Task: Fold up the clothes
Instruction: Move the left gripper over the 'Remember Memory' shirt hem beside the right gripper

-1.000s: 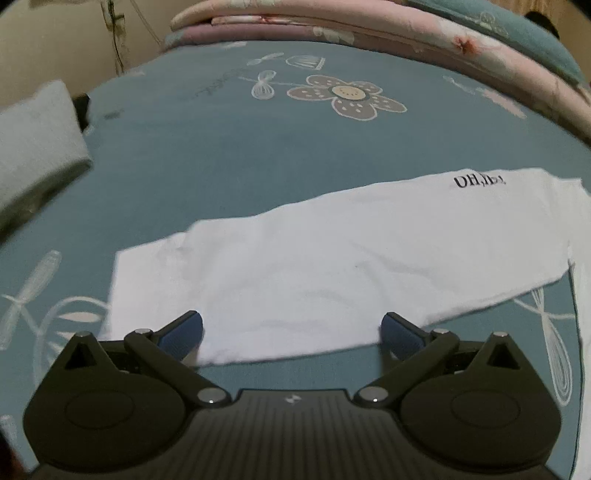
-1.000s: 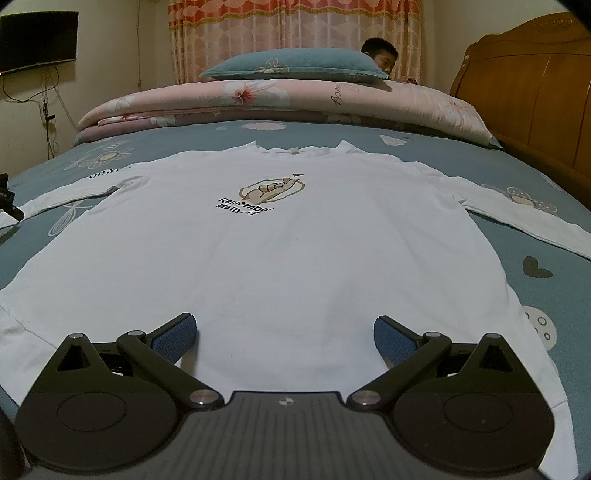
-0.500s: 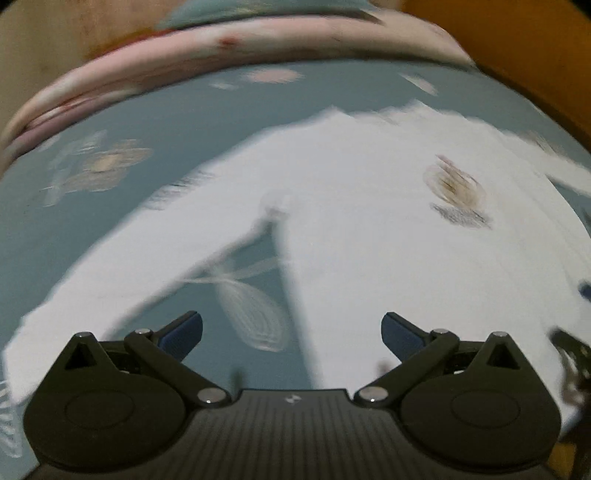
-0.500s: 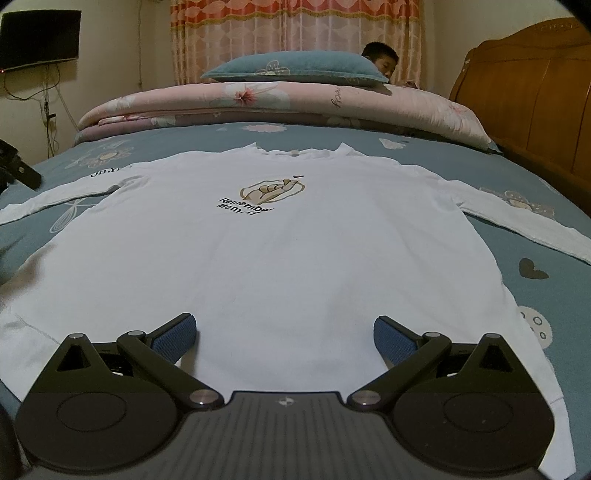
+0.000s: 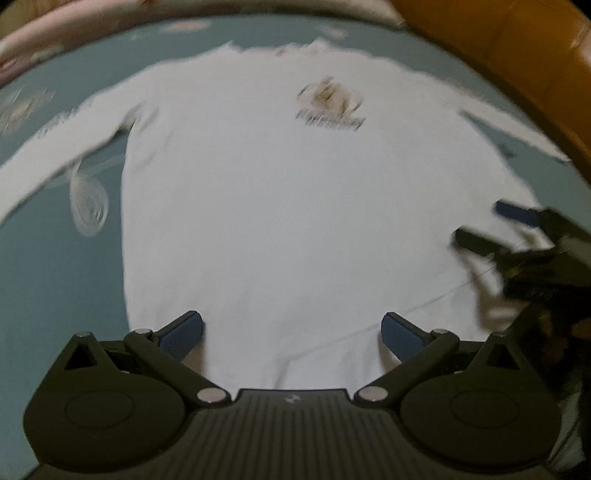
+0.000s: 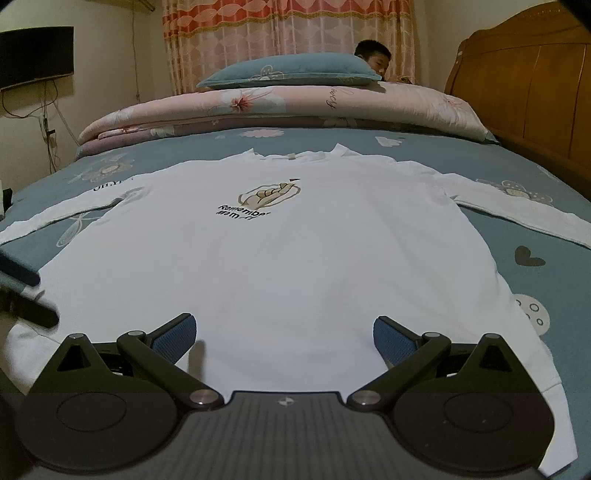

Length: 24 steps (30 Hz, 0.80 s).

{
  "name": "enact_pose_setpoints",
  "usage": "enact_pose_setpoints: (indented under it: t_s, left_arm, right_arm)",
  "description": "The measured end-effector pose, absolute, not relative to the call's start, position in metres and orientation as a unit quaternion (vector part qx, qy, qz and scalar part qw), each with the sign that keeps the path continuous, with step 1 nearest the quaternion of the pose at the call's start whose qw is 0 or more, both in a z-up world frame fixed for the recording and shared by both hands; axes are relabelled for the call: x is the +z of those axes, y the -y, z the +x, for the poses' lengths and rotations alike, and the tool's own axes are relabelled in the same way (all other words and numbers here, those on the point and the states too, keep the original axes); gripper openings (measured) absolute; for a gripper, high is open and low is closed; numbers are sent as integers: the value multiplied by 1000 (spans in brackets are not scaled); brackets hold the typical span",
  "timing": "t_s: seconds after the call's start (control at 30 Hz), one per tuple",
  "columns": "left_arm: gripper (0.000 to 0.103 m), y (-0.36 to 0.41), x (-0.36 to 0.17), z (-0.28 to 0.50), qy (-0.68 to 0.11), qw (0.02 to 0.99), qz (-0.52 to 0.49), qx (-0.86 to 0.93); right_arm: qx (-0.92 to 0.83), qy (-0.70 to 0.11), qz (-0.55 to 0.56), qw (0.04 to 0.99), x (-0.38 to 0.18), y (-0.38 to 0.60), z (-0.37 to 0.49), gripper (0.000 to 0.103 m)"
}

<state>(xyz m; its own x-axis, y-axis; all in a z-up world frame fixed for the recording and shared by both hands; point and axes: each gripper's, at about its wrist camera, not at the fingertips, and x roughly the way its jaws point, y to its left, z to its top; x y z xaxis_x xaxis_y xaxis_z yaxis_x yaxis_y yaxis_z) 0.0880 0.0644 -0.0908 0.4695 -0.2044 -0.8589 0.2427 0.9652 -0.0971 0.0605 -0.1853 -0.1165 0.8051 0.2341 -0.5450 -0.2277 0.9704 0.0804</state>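
Nearest the right wrist camera, the right tongs (image 6: 284, 338) stand with their blue pads wide apart and nothing between them, poised just over the hem of a white long-sleeved shirt (image 6: 280, 258). The left tongs (image 5: 291, 334) are likewise spread apart and hold nothing, above the same hem; their tips also show at the left edge of the right view (image 6: 26, 295), beside the shirt's lower corner. The left view is blurred, with the right tongs (image 5: 491, 225) visible at its right side over the shirt.

The shirt lies flat, front up, on a blue flowered bed (image 6: 535, 280), both sleeves stretched out sideways. A small picture with dark lettering (image 6: 258, 201) sits on the chest. Beyond the collar lies a folded pink quilt (image 6: 332, 107) with a blue pillow (image 6: 291, 70) on top. Behind that is a person (image 6: 373, 59), then curtains (image 6: 288, 26). A wooden headboard (image 6: 524, 92) stands at right.
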Motion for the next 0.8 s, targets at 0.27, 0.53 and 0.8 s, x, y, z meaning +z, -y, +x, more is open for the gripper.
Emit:
enact_pose_setpoints:
  t_s: [0.27,0.53,0.8]
  left_arm:
    - [102,-62,-76,75,-479,871,7,-113]
    - [102,-29,-94,80,-481,868,16,-122]
    - [102,-26,-97,77,-472,873,39,-115]
  right_arm:
    - [117,-290,-2,950,-118,193,58,103]
    - [121,-276,-20,953,-117,197,47,103]
    - [91,-258,-18,962,-114,223,38,103]
